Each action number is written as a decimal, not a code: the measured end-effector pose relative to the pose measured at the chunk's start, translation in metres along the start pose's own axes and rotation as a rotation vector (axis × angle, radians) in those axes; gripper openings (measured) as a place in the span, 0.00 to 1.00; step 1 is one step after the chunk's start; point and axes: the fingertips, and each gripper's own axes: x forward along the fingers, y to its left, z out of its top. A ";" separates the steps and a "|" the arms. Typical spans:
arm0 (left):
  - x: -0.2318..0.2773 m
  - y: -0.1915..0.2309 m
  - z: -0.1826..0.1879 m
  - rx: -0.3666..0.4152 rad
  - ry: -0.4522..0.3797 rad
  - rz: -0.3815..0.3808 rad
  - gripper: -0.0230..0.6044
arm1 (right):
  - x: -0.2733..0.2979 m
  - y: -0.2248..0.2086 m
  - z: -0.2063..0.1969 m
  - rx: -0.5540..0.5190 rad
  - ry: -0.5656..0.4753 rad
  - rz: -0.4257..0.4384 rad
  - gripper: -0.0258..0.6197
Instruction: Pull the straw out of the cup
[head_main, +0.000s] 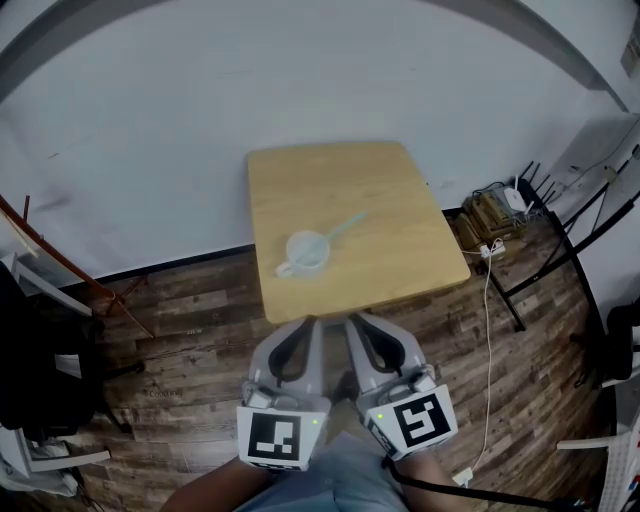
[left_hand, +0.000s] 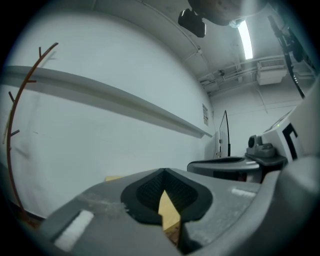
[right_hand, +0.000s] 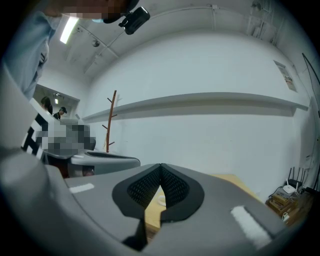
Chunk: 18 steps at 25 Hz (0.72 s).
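So the cup (head_main: 306, 250) is sitting near-left on the little wooden table (head_main: 400, 200), with the straw (head_main: 347, 225) in it, leaning off to the far right. The left gripper (left_hand: 164, 172) and right gripper (right_hand: 160, 166) hang side by side off the near edge, both pinched closed on nothing.
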 end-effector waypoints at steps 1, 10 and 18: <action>0.003 0.001 -0.001 0.001 0.005 0.005 0.07 | 0.003 -0.002 0.001 0.001 -0.002 0.003 0.05; 0.042 0.008 -0.015 0.001 0.053 0.060 0.07 | 0.029 -0.033 -0.013 0.041 0.004 0.055 0.05; 0.110 0.005 -0.034 0.005 0.143 0.145 0.07 | 0.067 -0.097 -0.028 0.097 0.014 0.135 0.05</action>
